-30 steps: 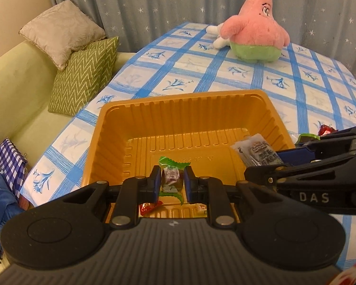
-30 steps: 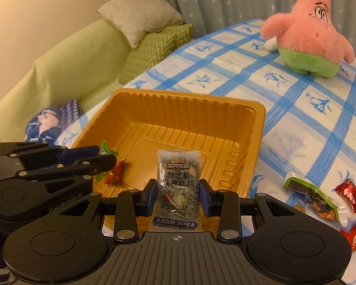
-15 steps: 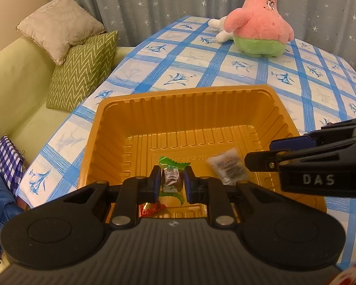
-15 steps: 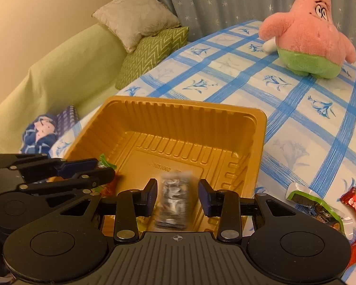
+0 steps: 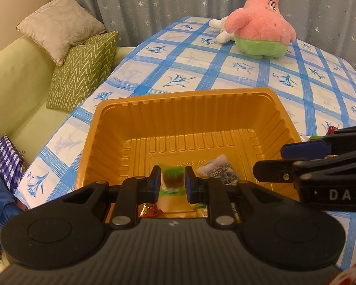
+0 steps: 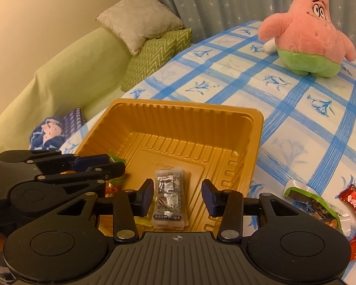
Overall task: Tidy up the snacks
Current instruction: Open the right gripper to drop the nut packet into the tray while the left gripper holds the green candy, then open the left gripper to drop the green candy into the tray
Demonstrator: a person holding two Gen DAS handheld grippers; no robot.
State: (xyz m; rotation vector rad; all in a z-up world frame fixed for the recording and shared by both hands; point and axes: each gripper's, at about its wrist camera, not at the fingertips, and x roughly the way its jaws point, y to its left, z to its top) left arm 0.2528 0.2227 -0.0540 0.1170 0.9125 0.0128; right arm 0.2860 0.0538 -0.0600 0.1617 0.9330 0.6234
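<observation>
Fingers (image 6: 146, 198) of the right gripper (image 6: 178, 197) are spread wide over the orange tray (image 6: 256, 128), the silver snack packet (image 6: 169, 198) lying loose between them. Left gripper (image 5: 170, 184) fingers stand apart around a blurred green candy (image 5: 172, 178).

Your left gripper (image 5: 170, 184) hangs low with its jaws parted. Your right gripper (image 6: 177, 198) sits just beside it to the right, jaws spread wider and empty, both pointing forward and angled slightly toward each other.
</observation>
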